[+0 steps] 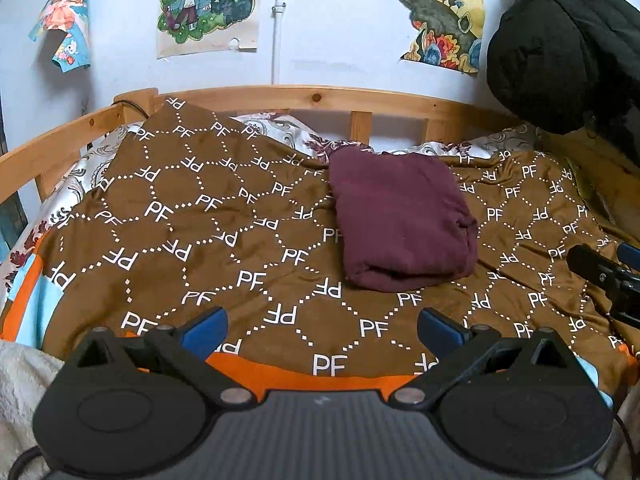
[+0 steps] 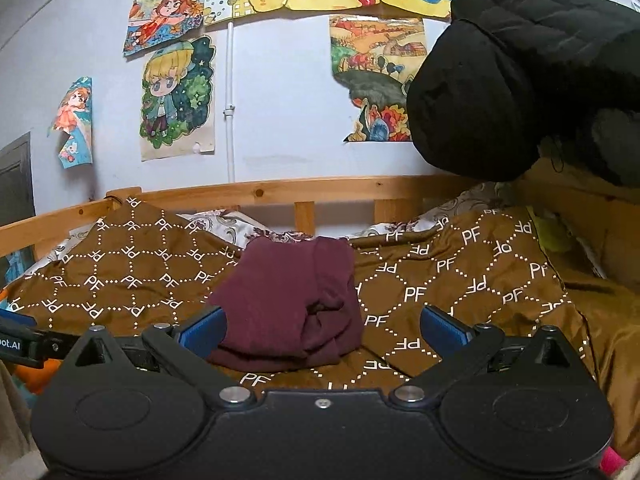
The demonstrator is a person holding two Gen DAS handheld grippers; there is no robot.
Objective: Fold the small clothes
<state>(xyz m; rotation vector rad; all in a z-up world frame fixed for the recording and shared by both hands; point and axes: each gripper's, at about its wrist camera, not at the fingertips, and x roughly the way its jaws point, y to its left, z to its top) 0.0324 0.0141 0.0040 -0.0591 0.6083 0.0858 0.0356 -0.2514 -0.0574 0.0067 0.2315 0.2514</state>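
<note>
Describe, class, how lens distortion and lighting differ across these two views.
Left wrist view: fisheye bends the wooden bed rail into an arc, corners go black, light is even and soft on the maroon garment. Right wrist view: the same bowing, the black jacket loses detail in darkness, the right tongs look slightly soft up close.

Brown blanket with white "PF" lettering covers the bed. Wooden bed rail runs behind it. Cartoon posters hang on the wall. Black jacket hangs at right.
</note>
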